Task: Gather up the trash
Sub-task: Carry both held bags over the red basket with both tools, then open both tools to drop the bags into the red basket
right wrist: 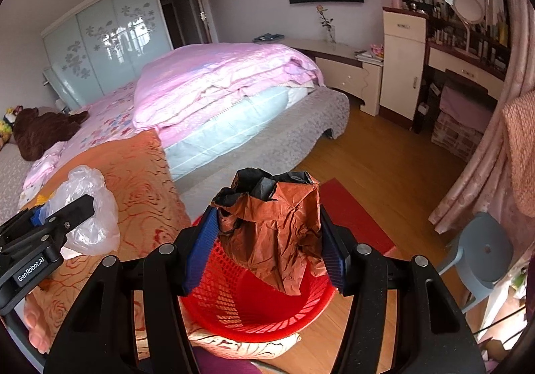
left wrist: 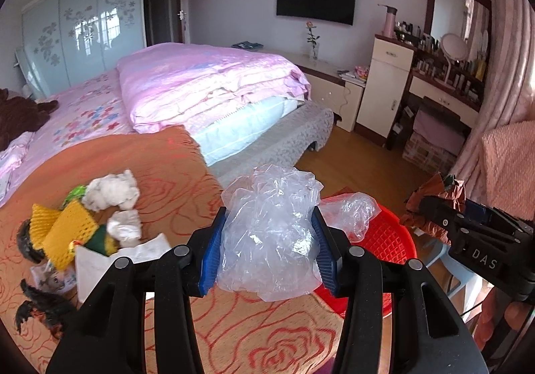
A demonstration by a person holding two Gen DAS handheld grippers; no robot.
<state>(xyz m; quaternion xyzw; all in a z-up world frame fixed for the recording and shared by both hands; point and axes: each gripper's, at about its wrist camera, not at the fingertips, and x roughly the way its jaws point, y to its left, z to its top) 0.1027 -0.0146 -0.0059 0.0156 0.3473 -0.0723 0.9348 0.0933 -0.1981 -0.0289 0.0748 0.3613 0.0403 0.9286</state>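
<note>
A bedroom, with an orange rose-patterned blanket over the near end of the bed. The left hand-held gripper is clamped on a clear plastic bag near the red basket. The right hand-held gripper pinches brown paper right above that basket. Drop-off looks due: open over the rim. More scraps wait on the blanket.

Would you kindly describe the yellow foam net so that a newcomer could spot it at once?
Start at the orange rose-patterned blanket on the near end of the bed. A trash pile lies on it, left of the left gripper. The yellow foam net lies beside crumpled white tissues; only it has a bright yellow open mesh.
</note>
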